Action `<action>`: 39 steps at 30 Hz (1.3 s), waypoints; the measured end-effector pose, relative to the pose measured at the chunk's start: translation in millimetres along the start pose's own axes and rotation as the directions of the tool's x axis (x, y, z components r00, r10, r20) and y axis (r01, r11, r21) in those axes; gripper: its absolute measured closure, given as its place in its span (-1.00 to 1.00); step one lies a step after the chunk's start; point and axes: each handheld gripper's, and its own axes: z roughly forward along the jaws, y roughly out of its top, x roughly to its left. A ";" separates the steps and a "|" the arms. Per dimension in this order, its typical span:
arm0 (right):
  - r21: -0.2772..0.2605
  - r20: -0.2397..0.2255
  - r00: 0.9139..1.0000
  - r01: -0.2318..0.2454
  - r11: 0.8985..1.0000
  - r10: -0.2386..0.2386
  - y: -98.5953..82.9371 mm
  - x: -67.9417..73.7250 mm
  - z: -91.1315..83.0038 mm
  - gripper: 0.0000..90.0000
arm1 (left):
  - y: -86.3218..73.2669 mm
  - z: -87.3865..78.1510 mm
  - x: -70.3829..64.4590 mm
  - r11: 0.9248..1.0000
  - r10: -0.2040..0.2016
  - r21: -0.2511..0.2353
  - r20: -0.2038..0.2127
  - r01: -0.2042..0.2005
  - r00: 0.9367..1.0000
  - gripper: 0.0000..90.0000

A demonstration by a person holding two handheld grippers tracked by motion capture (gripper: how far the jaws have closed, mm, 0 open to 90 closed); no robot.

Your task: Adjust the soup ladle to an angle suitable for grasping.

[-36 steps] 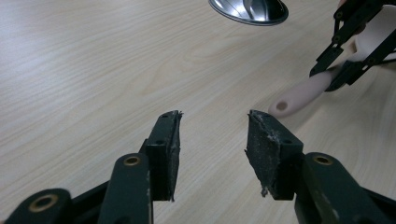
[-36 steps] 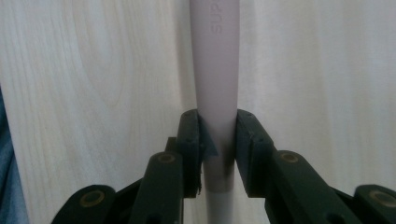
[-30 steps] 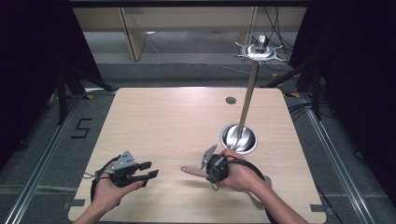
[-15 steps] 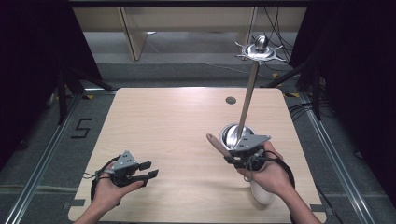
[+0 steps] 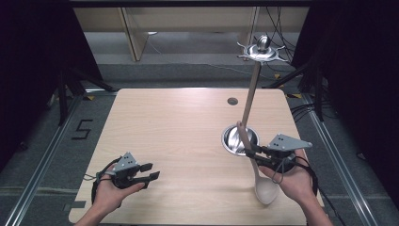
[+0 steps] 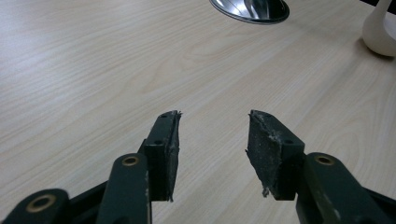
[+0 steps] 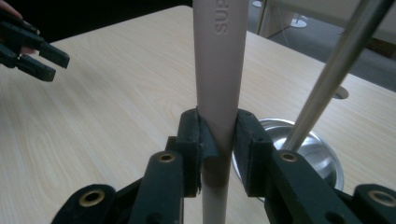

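A pale beige spoon is clamped by its handle in my right gripper, which is shut on it. The bowl hangs down at the table surface near the front right edge. The handle tip points up toward the metal stand. That stand has a round shiny base, a slim pole and a hooked crown on top. My left gripper rests at the front left, open, with bare wood between its pads.
The wooden table has a small round hole at the back right. The stand's pole rises just right of the held handle. The left gripper appears far across the table in the right gripper view.
My right gripper has carried the spoon rightward and turned it, so the bowl now hangs toward the front edge and the handle points at the stand. The left gripper has stayed put.
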 end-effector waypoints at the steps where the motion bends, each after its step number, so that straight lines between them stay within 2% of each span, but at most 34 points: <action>1: -0.021 0.010 1.000 0.015 1.000 -0.014 -1.0 -2.7 -1.6 0.64 | 0.0 -0.1 0.8 1.000 0.006 0.005 0.005 -0.006 1.000 0.18; 2: -0.056 0.026 1.000 0.000 0.998 0.001 -2.7 -4.4 -5.1 0.64 | 0.0 -0.1 0.7 1.000 0.005 0.005 0.004 -0.005 1.000 0.18; 4: -0.059 0.036 0.999 -0.001 0.998 0.003 -3.1 -5.6 -8.0 0.64 | -0.1 -0.2 0.7 1.000 0.005 0.005 0.003 -0.005 1.000 0.18; 5: -0.079 0.055 0.998 -0.008 0.997 0.013 -4.0 -7.3 -11.6 0.64 | -0.2 0.0 0.8 1.000 0.005 0.005 0.005 -0.005 1.000 0.18; 6: -0.079 0.055 0.998 -0.008 0.997 0.013 -4.0 -7.3 -11.6 0.64 | 0.1 -0.4 1.0 1.000 0.006 0.012 0.008 -0.006 1.000 0.18; 7: -0.108 0.071 0.997 0.000 0.994 0.008 -4.4 -9.8 -14.8 0.64 | 0.1 -0.3 0.9 1.000 0.005 0.012 0.008 -0.005 1.000 0.17; 11: -0.140 0.092 0.996 -0.008 0.990 0.021 -4.8 -11.8 -20.0 0.64 | 0.0 -0.2 0.8 1.000 0.005 0.012 0.008 -0.006 1.000 0.17; 12: -0.156 0.100 0.994 -0.032 0.987 0.048 -4.7 -11.3 -22.4 0.64 | 0.0 -0.1 0.8 1.000 0.005 0.012 0.008 -0.005 1.000 0.17; 13: -0.186 0.110 0.993 -0.029 0.982 0.050 -4.2 -14.2 -25.3 0.64 | 0.0 -0.2 0.7 1.000 0.006 0.012 0.007 -0.006 1.000 0.17; 17: -0.217 0.143 0.989 -0.010 0.976 0.042 -1.6 -18.3 -30.1 0.64 | 0.0 -0.4 0.8 1.000 0.006 0.012 0.007 -0.006 1.000 0.17; 18: -0.237 0.140 0.988 -0.026 0.971 0.060 -0.5 -17.8 -30.6 0.64 | 0.0 -0.4 0.8 1.000 0.006 0.013 0.006 -0.006 1.000 0.17; 19: -0.238 0.148 0.988 -0.008 0.971 0.044 1.4 -20.0 -32.0 0.64 | 0.0 -0.3 0.8 1.000 0.006 0.013 0.007 -0.006 1.000 0.17; 20: -0.253 0.148 0.987 -0.031 0.967 0.070 5.1 -19.9 -34.4 0.64 | 0.0 -0.3 0.8 1.000 0.006 0.012 0.006 -0.006 1.000 0.17; 22: -0.250 0.159 0.985 -0.019 0.968 0.060 6.9 -20.9 -35.4 0.64 | 0.1 -0.3 0.8 1.000 0.006 0.012 0.006 -0.006 1.000 0.17; 24: -0.267 0.175 0.982 -0.021 0.964 0.070 12.5 -22.3 -37.7 0.64 | -0.1 -0.1 0.8 1.000 0.005 0.006 0.004 -0.005 1.000 0.17; 26: -0.270 0.176 0.983 -0.008 0.963 0.057 14.1 -24.0 -38.5 0.64 | -0.3 0.1 -0.1 1.000 -0.008 0.000 0.001 0.008 1.000 0.17; 29: -0.289 0.178 0.982 -0.013 0.957 0.067 17.4 -24.9 -40.4 0.64 | 0.3 -0.7 0.7 1.000 0.003 0.006 0.001 -0.003 1.000 0.17; 31: -0.300 0.180 0.982 -0.009 0.954 0.065 19.3 -26.6 -42.9 0.64 | 0.6 -0.1 -0.4 1.000 -0.006 -0.005 0.006 0.006 1.000 0.17; 32: -0.306 0.181 0.979 -0.035 0.951 0.095 20.3 -25.8 -45.6 0.64 | 1.4 -0.5 -0.5 1.000 0.001 0.001 0.008 -0.001 1.000 0.17; 34: -0.303 0.188 0.977 -0.044 0.952 0.105 20.7 -26.1 -47.4 0.64 | 1.8 -0.1 -0.4 1.000 0.002 0.002 0.018 -0.002 1.000 0.17; 35: -0.316 0.191 0.976 -0.044 0.948 0.108 21.2 -27.4 -49.6 0.64 | 2.1 0.2 -0.5 1.000 0.005 0.004 0.020 -0.005 1.000 0.17; 38: -0.322 0.192 0.976 -0.037 0.946 0.104 21.7 -30.2 -51.5 0.64 | 2.9 2.3 -2.2 1.000 0.001 -0.002 0.021 -0.001 1.000 0.17; 39: -0.328 0.215 0.971 -0.034 0.944 0.109 21.6 -31.8 -54.2 0.64 | 3.7 3.1 -2.4 1.000 0.011 -0.007 0.028 -0.011 1.000 0.17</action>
